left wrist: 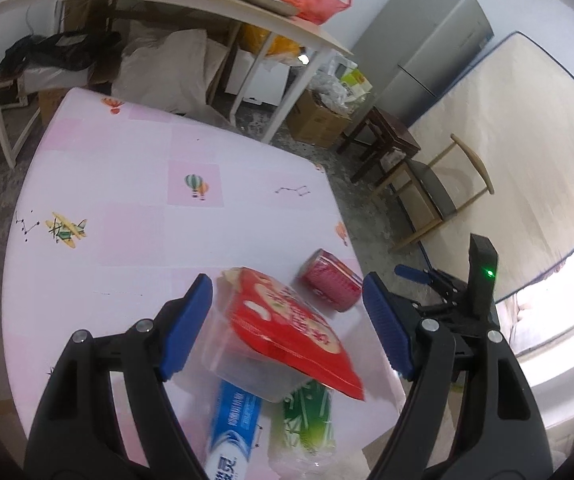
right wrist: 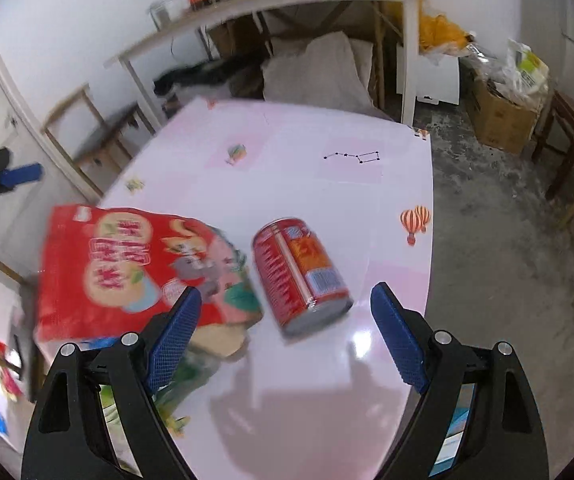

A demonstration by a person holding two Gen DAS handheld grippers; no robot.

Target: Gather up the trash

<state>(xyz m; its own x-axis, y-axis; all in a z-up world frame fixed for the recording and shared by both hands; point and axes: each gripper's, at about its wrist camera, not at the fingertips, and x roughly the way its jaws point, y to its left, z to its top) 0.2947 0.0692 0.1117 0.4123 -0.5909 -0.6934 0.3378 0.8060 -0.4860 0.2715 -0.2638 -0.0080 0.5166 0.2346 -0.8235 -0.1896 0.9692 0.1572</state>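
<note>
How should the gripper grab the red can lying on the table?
Grip the red can across its round middle, coming down from above with one pad on each long side. It lies tipped over, so its ends point sideways, and the open right gripper already hovers over it.

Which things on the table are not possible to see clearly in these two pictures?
- Blue box, left wrist view: cut off by the bottom edge, top under the clear tub.
- Green packet, right wrist view: blurred, behind the right gripper.
- Red bag print: smeared by motion.
</note>
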